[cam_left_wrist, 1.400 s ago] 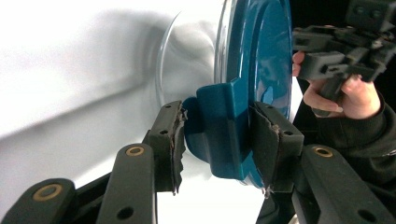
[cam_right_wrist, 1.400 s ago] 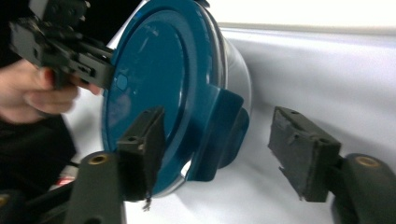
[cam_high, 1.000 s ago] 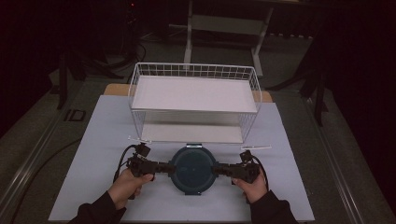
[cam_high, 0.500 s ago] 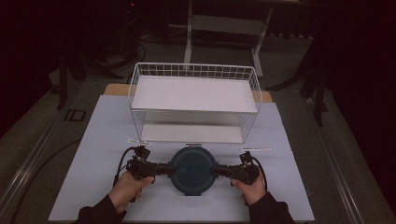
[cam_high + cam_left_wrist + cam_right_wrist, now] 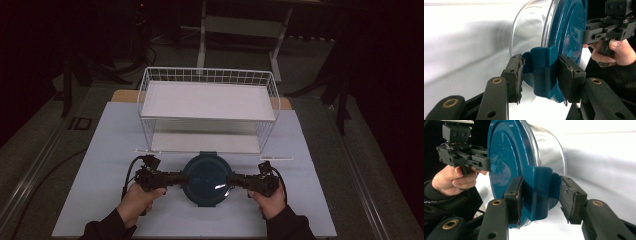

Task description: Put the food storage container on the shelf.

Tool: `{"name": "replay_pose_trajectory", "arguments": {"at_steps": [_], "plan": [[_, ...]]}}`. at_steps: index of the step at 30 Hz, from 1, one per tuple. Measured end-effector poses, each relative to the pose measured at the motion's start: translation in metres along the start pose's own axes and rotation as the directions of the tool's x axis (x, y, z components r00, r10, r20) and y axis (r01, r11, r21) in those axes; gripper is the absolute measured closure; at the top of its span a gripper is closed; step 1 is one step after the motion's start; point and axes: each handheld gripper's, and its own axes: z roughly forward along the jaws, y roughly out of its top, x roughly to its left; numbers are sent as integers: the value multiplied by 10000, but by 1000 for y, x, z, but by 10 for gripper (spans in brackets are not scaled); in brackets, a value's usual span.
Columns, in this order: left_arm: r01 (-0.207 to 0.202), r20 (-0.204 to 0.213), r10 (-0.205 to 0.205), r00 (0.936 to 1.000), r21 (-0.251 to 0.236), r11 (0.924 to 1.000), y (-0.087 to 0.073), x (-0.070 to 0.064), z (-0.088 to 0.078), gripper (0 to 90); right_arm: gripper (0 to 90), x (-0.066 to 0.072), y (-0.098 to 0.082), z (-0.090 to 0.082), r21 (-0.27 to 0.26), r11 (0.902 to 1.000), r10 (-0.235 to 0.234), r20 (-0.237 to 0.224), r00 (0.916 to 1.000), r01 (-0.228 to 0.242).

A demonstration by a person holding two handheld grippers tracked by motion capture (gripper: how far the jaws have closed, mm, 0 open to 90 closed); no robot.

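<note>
A round glass container with a teal lid [image 5: 206, 179] lies on the white mat, between my two grippers. The left gripper [image 5: 184, 179] comes in from the container's left. In the left gripper view, this gripper [image 5: 541, 75] is shut on the lid's teal side tab [image 5: 540, 62], with a pad pressing on each face. The right gripper [image 5: 231, 180] comes in from the container's right. In the right gripper view, this gripper [image 5: 541, 195] holds the opposite tab [image 5: 540, 182] between its pads. Behind each lid the other hand and its gripper are visible.
A white wire basket rack [image 5: 145, 95] with a white upper shelf and a lower shelf stands just behind the container. Two thin white strips [image 5: 148, 150] [image 5: 276, 158] lie at its front feet. The white mat [image 5: 115, 135] extends to both sides, and dark floor surrounds the table.
</note>
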Motion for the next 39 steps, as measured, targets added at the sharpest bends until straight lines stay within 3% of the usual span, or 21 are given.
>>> {"name": "replay_pose_trajectory", "arguments": {"at_steps": [7, 14, 22, 29, 34, 39], "plan": [[-464, -226, 453, 9987, -489, 9977, 15, -2, 0, 565, 554, -2, 17, -2, -296, 9982, -524, 83, 9986, 526], [-845, -278, 821, 9962, -1042, 9910, 28, 5, 7, 564, 554, -7, 34, -3, -508, 9944, -917, 283, 9954, 931], [-1215, -499, 1158, 9920, -1326, 9837, 41, 15, 13, 565, 553, -20, 50, 3, -681, 9888, -1305, 365, 9908, 1328], [-1347, -551, 1278, 9903, -1504, 9794, 54, 25, 21, 566, 552, -32, 58, 8, -928, 9875, -1234, 478, 9912, 1274], [-1149, -478, 1090, 9929, -1465, 9825, 58, 35, 31, 566, 552, -41, 61, 11, -978, 9886, -1073, 724, 9916, 1141], [-1145, -422, 1090, 9931, -1650, 9796, 60, 45, 36, 565, 551, -47, 64, 17, -999, 9882, -1067, 909, 9901, 1157]]}}
